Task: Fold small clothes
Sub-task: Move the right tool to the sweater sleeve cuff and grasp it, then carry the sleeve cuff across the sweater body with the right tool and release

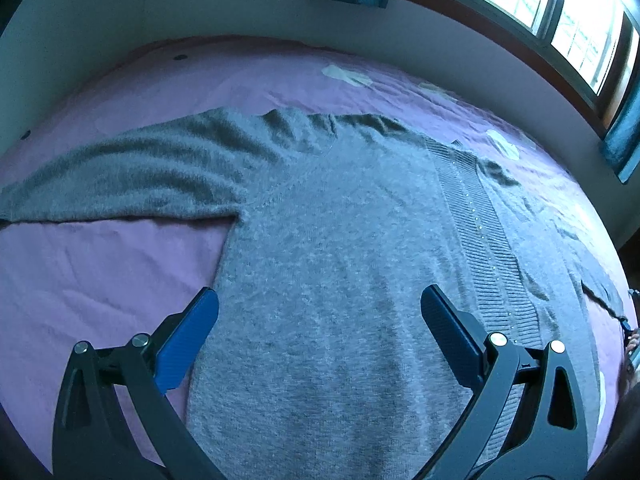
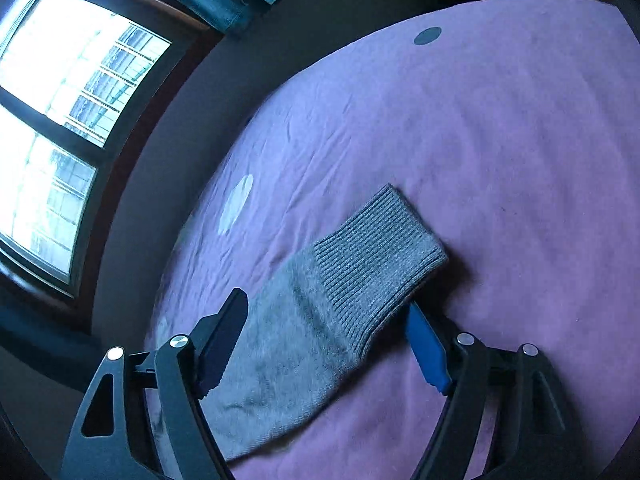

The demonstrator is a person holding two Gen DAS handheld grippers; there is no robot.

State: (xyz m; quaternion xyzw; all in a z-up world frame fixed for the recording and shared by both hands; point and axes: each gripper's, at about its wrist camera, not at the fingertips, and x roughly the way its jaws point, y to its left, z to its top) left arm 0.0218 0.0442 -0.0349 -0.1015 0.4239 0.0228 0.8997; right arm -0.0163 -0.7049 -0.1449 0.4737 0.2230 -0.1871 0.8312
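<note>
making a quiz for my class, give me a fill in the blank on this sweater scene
1. The grey sweater lies spread on a ______ sheet.
2. Between the right gripper jaws lies the sleeve's ribbed ______.
3. The left gripper hangs over the sweater with its jaws ______.
4. Daylight comes in through a ______ beyond the bed.

Missing words: purple; cuff; open; window
</note>
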